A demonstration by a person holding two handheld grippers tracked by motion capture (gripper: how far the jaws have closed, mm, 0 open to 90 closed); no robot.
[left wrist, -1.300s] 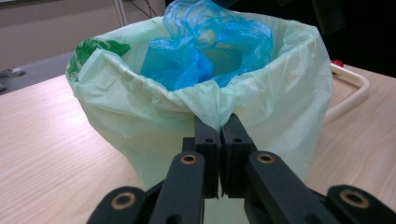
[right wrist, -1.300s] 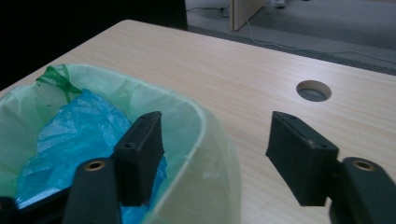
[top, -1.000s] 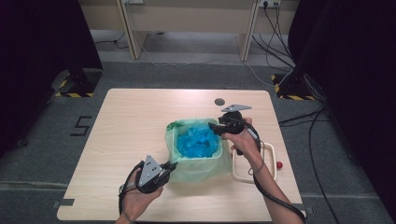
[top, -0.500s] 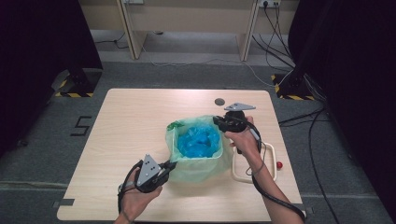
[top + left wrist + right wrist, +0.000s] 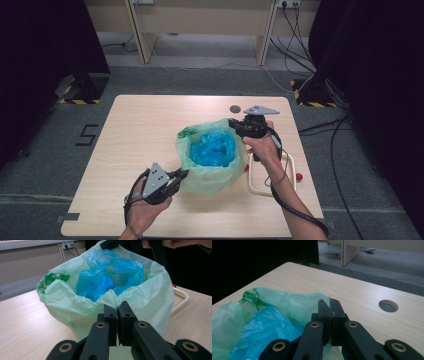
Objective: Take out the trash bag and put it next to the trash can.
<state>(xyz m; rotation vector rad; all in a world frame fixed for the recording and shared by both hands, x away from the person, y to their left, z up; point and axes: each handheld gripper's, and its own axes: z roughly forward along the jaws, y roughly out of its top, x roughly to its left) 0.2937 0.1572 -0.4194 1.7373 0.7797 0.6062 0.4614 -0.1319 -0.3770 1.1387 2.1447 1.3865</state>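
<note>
**Two tongs gripping the rim of a green bag**

A pale green bag (image 5: 207, 170) stood open near the middle of the bench (image 5: 135, 130), toward its right side, with crumpled blue plastic (image 5: 214, 149) inside. The left tongs (image 5: 181, 175) were closed on the bag's near rim, the film pinched between the jaws. The right tongs (image 5: 234, 123) were closed on the far rim, likewise pinching the film. A white loop handle (image 5: 270, 191) lay just right of the bag, beside the right hand (image 5: 262, 147). A round hole (image 5: 235, 108) sat near the bench's far edge.
</note>
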